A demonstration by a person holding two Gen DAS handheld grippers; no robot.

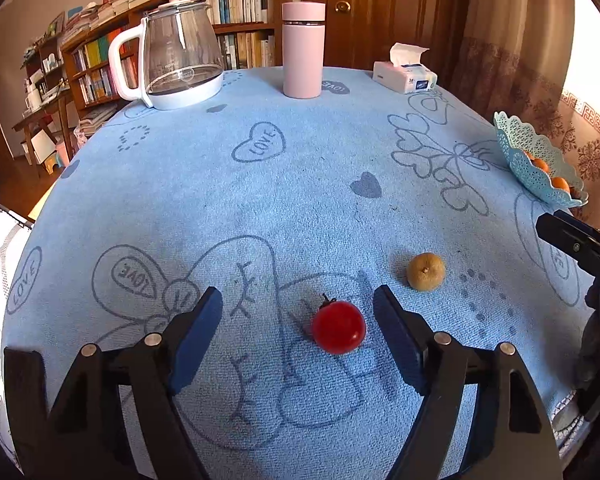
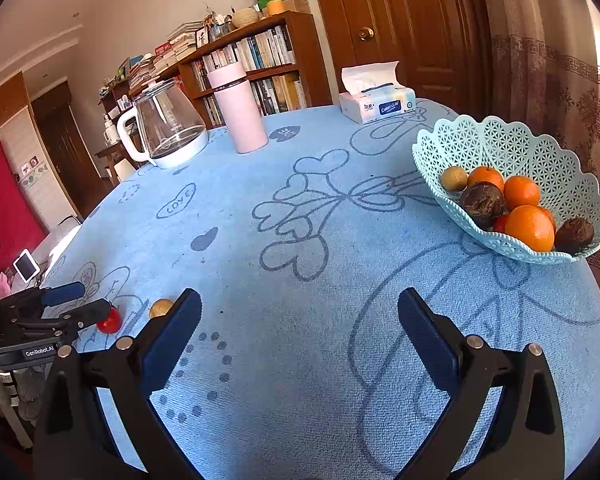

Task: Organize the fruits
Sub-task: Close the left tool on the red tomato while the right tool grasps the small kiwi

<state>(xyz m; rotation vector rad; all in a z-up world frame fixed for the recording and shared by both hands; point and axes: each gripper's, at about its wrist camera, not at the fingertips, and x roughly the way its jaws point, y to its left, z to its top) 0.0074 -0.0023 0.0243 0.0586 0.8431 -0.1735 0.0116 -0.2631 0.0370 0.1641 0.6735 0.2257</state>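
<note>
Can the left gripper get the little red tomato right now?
Probably yes. The cherry tomato lies loose on the blue tablecloth between the left gripper's open fingers, nearer the right one, with nothing over it. The small brown fruit sits clear beyond.

Red tomato [image 1: 338,327] sitting on light-blue counter cloth [image 1: 300,184] showing grey heart and "LOVE" outlines; tan-brown fruit [image 1: 425,271]; mint lattice basket [image 2: 500,148] holding oranges [image 2: 529,227]; pink flask [image 1: 303,50].
</note>
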